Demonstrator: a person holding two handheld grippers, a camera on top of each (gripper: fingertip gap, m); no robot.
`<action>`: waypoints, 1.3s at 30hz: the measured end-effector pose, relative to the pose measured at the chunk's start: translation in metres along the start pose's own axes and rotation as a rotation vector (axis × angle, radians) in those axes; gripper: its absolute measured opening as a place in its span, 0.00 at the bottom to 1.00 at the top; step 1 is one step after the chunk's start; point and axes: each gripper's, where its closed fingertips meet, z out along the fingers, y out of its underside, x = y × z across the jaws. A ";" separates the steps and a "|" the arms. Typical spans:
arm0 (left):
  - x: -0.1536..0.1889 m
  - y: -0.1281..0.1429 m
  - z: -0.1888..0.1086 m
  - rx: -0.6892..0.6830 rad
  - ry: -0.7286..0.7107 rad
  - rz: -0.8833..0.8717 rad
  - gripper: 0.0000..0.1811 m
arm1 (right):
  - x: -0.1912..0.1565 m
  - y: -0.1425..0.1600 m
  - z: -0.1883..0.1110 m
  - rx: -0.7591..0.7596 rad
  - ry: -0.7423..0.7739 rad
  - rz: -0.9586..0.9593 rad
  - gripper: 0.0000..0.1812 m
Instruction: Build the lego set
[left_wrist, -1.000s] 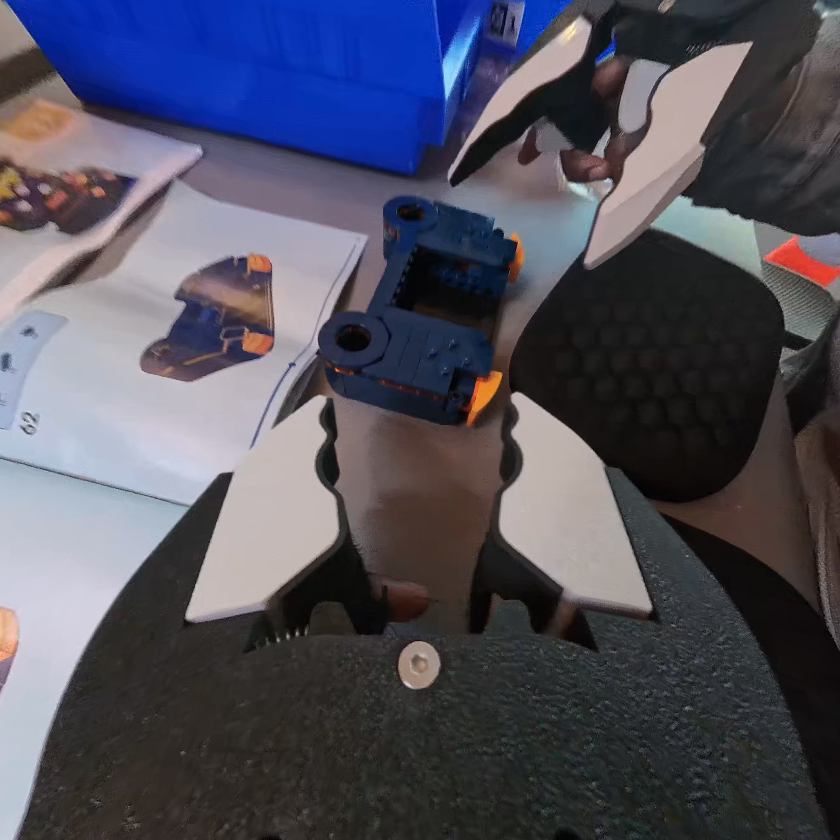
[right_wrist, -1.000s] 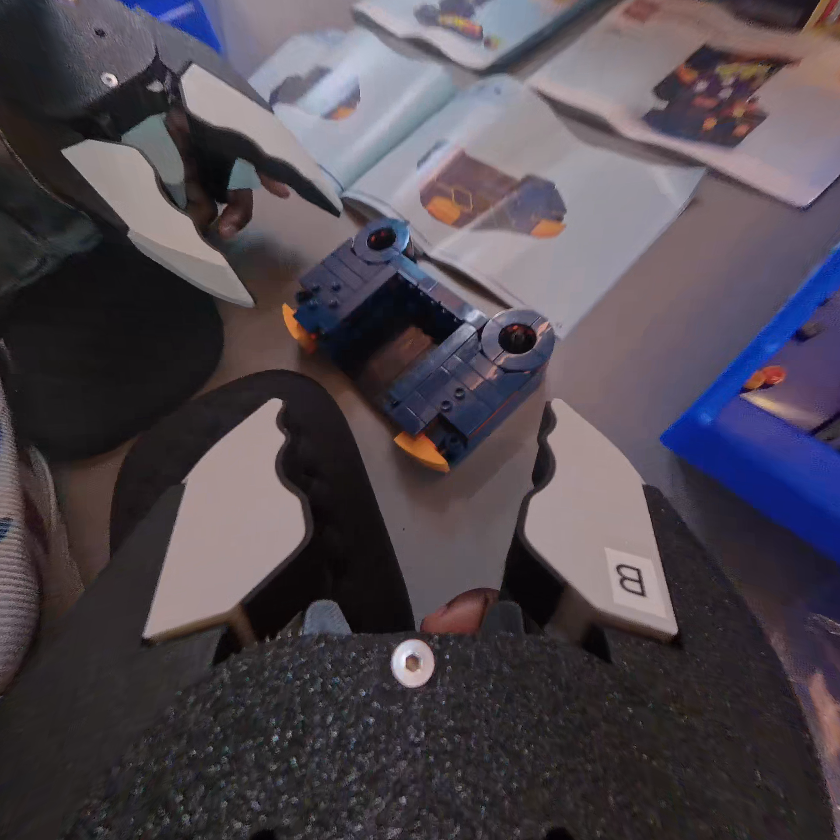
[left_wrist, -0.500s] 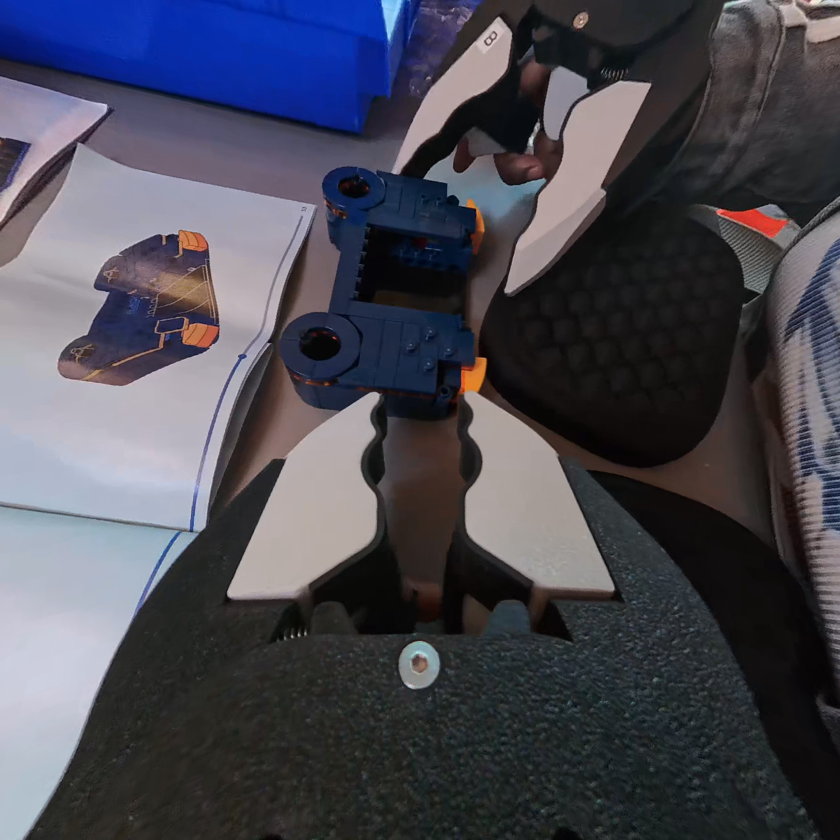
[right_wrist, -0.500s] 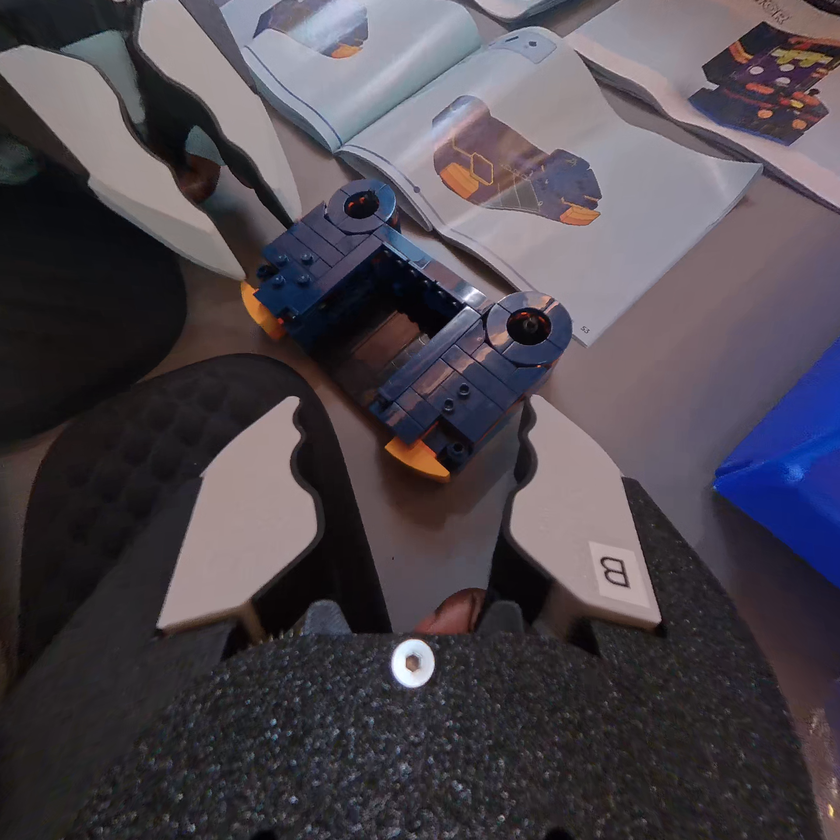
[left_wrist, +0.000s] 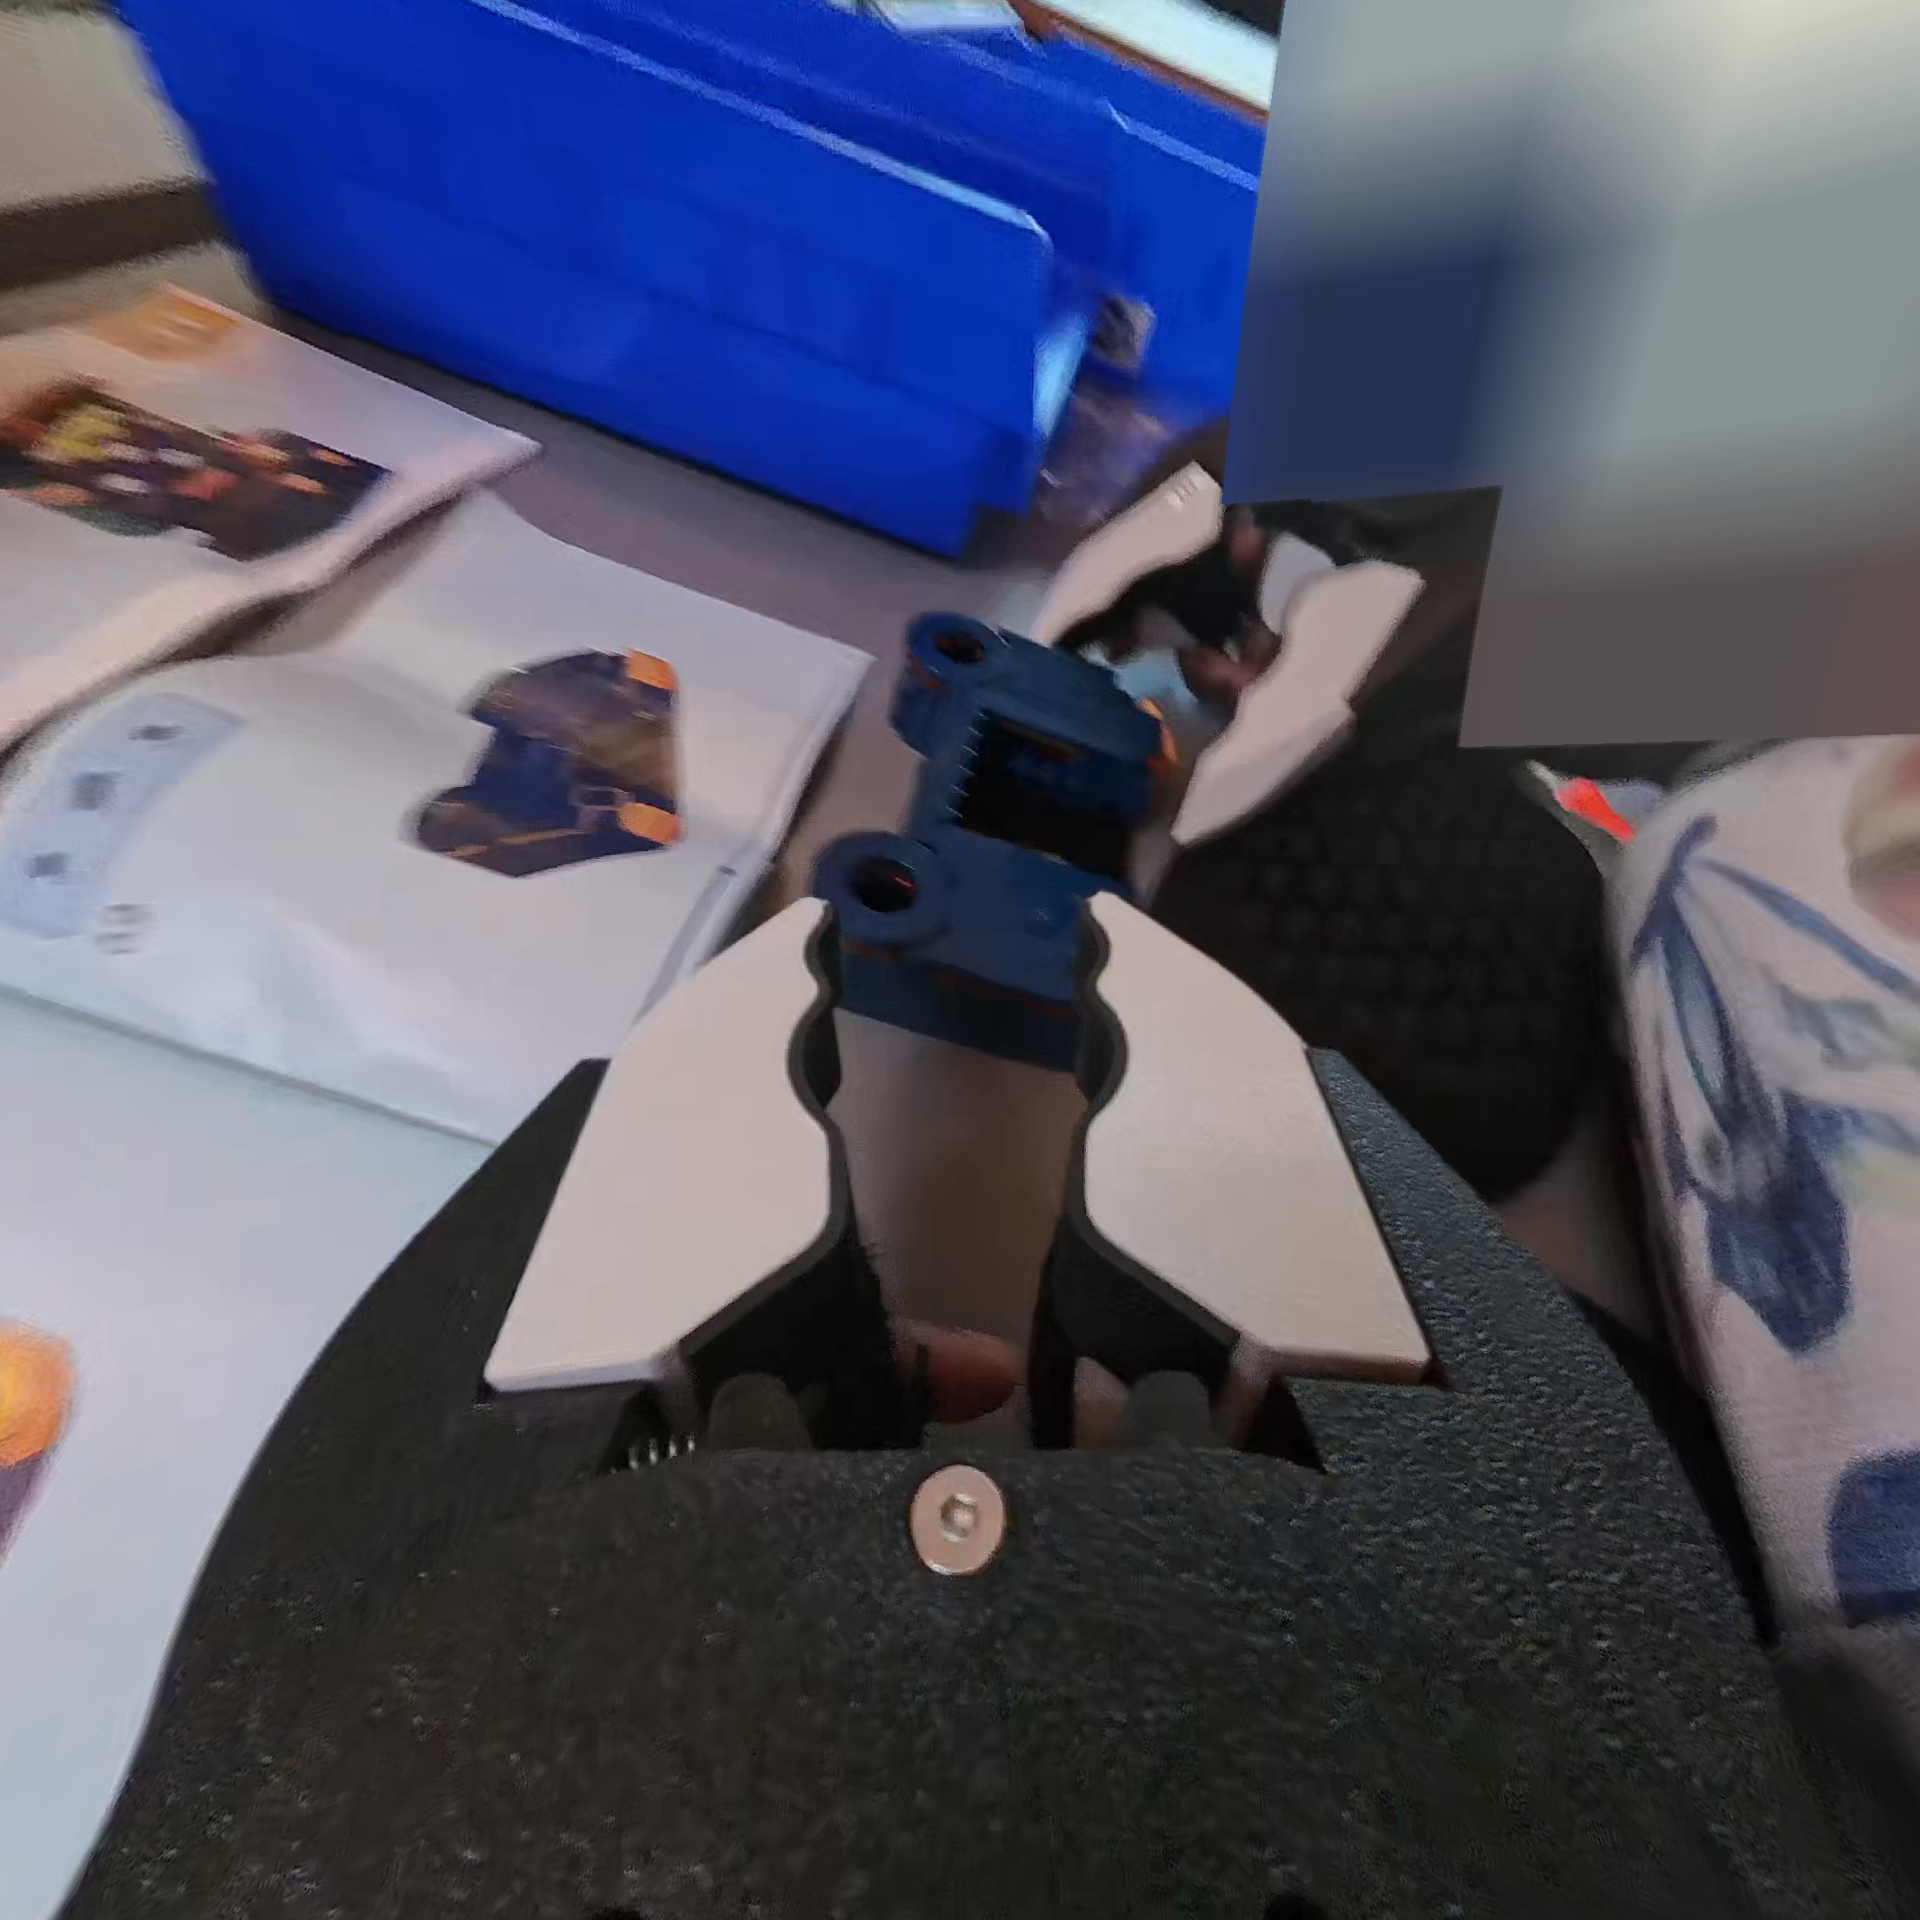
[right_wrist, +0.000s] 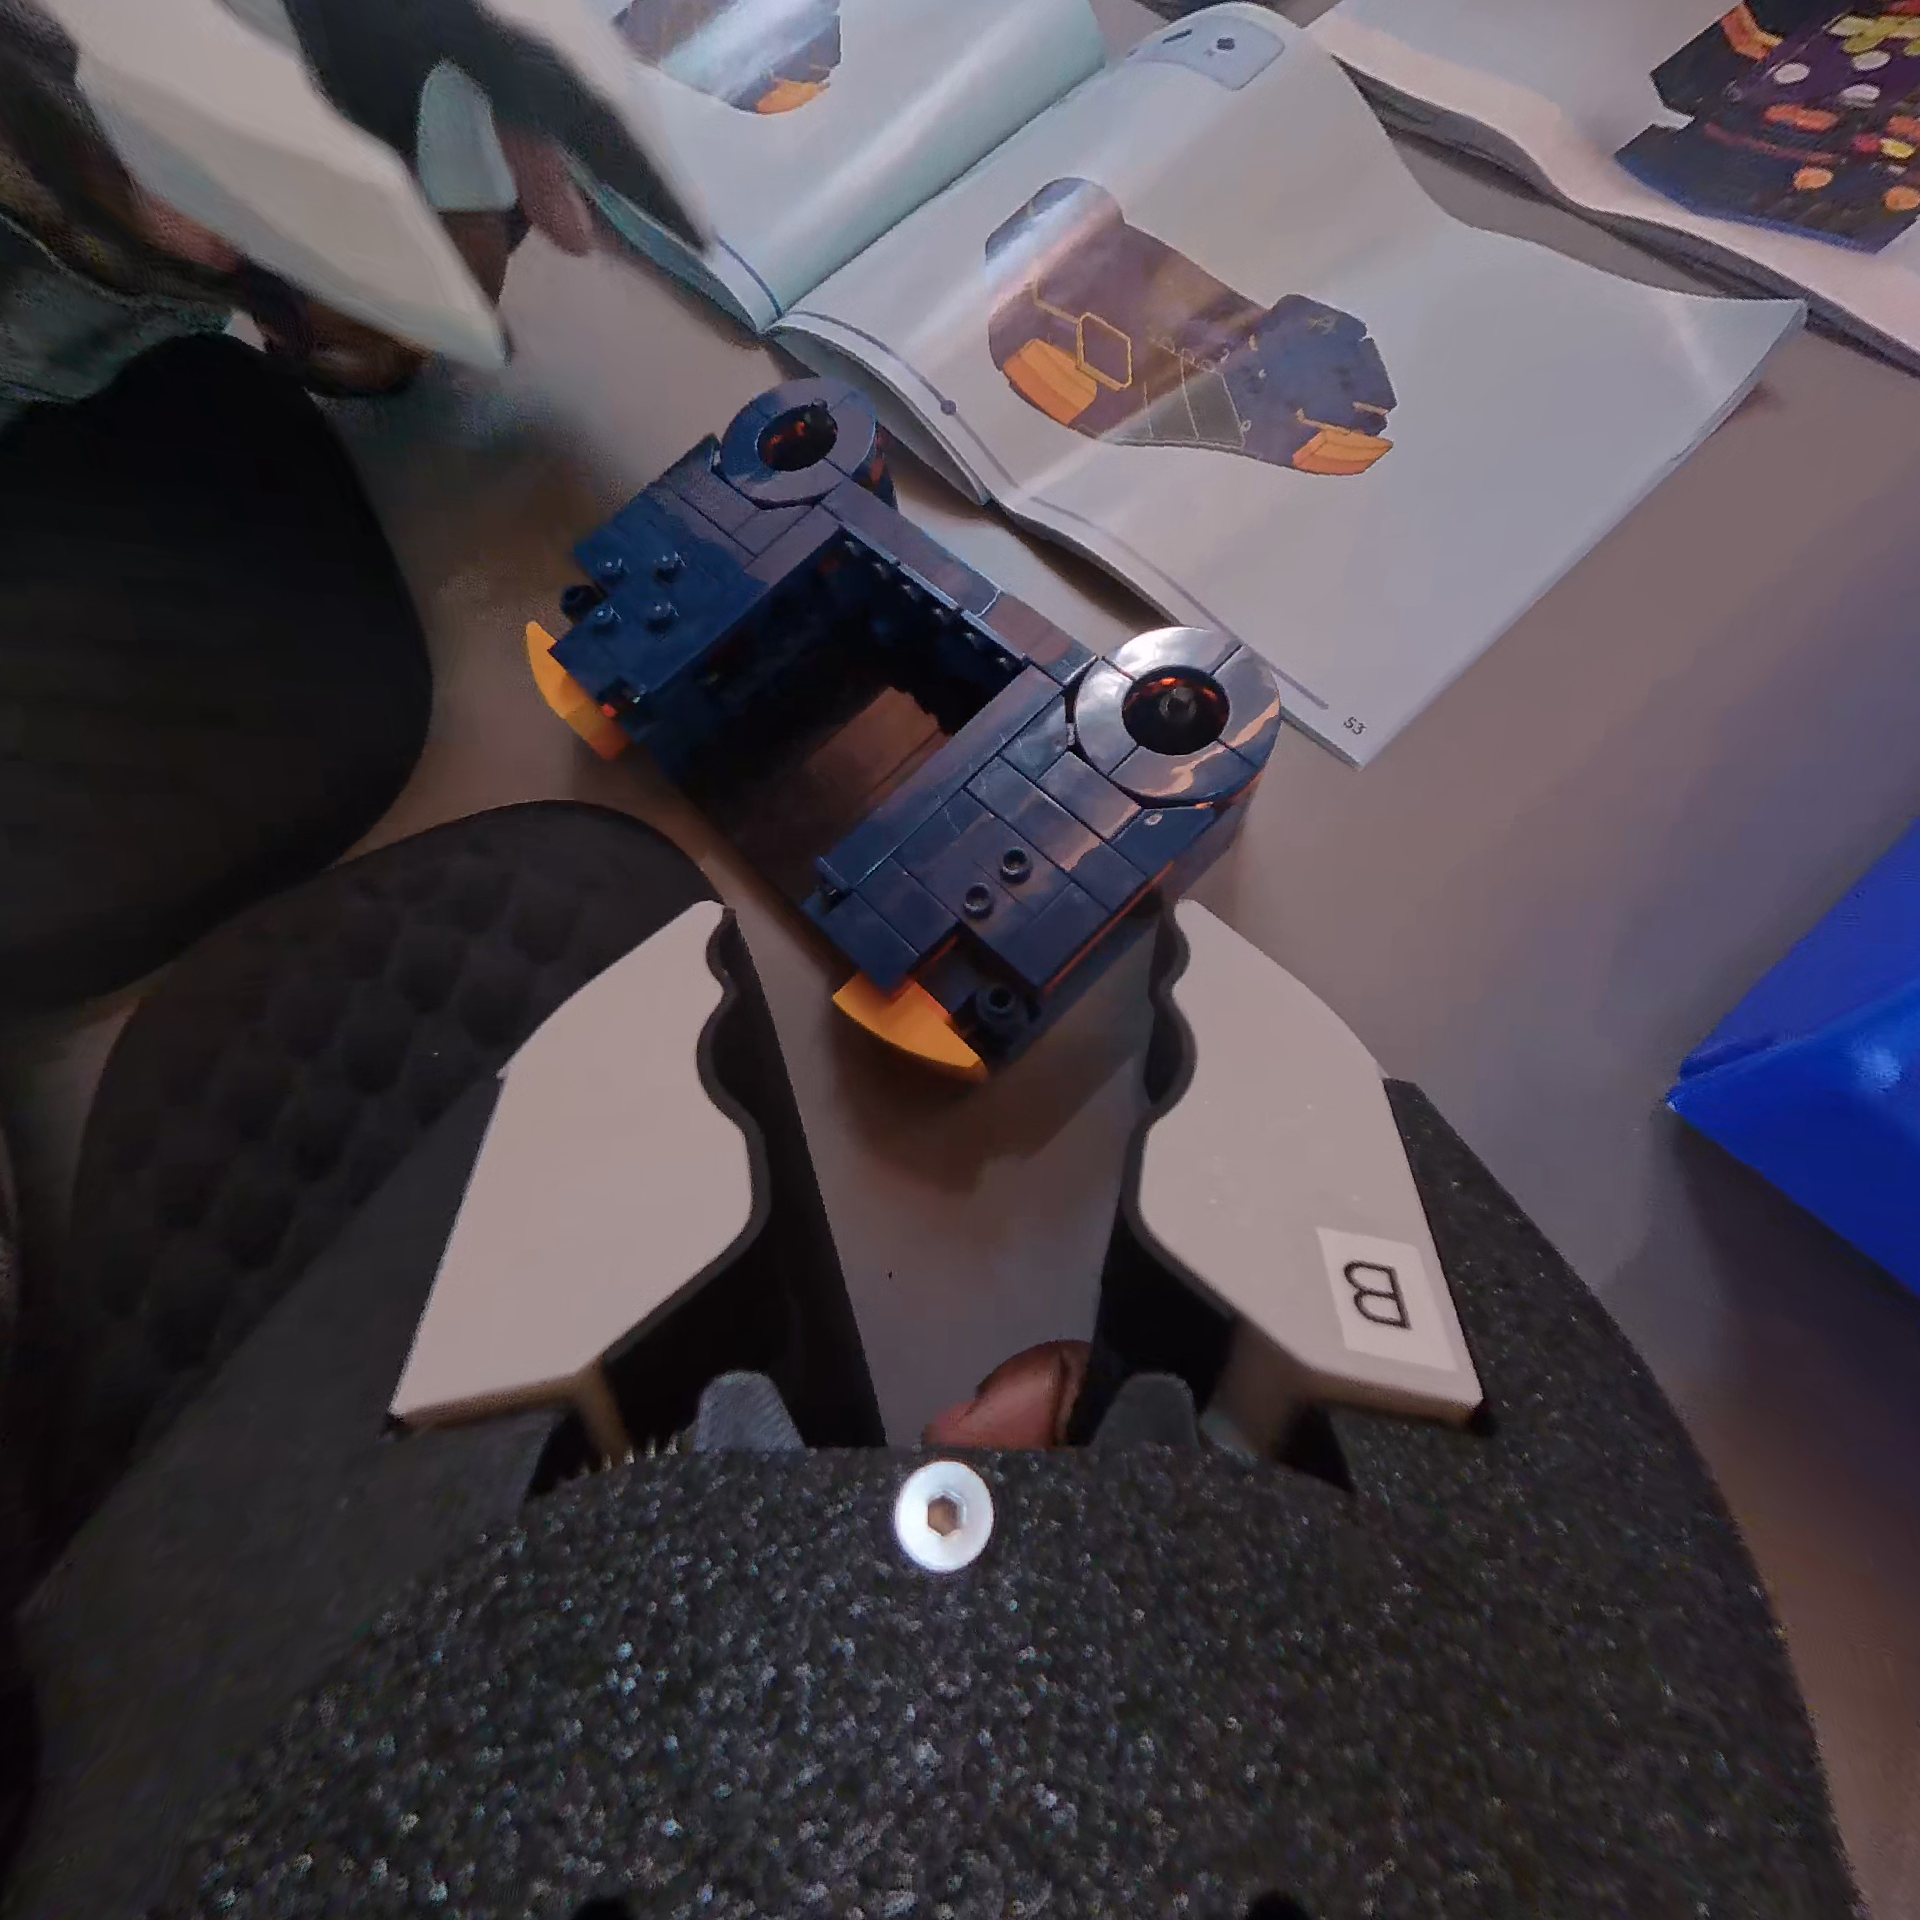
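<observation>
right wrist view, nearest: the right claw (right_wrist: 945, 935) is released, fingers spread wide and gripping nothing. its right fingertip (right_wrist: 1169, 920) stands just beside the near arm of the lego model (right_wrist: 935, 727), while its left fingertip is apart from the bricks, above a black dimpled pad (right_wrist: 364, 987). the model, dark blue with orange end pieces, lies flat on the grey worktop (right_wrist: 1455, 935), its far ringed corner touching the edge of the open instruction booklet (right_wrist: 1351, 468). bare worktop lies to the right as far as the corner of a blue bin (right_wrist: 1818, 1091). to the left the pad crowds the model. a second booklet (right_wrist: 1766, 135) lies farther back. left wrist view: the left claw (left_wrist: 956, 914) is also released and empty. the model's near end shows between its tips, but the right view shows this claw blurred and clear of the bricks. against half a second ago, the left fingers stand wider apart and that claw has drawn back from the model. the right claw has come closer, and the model has kept its place.
</observation>
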 end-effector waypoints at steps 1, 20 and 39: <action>-0.011 -0.007 -0.003 0.042 -0.062 -0.015 0.25 | 0.000 0.000 0.000 0.002 -0.006 0.004 0.42; -0.102 0.006 0.027 -0.237 -0.446 0.109 0.33 | 0.002 -0.004 -0.003 0.031 0.024 -0.002 0.39; -0.103 0.002 0.022 -0.191 -0.426 0.059 0.23 | -0.001 -0.048 -0.033 0.381 0.060 -0.044 0.43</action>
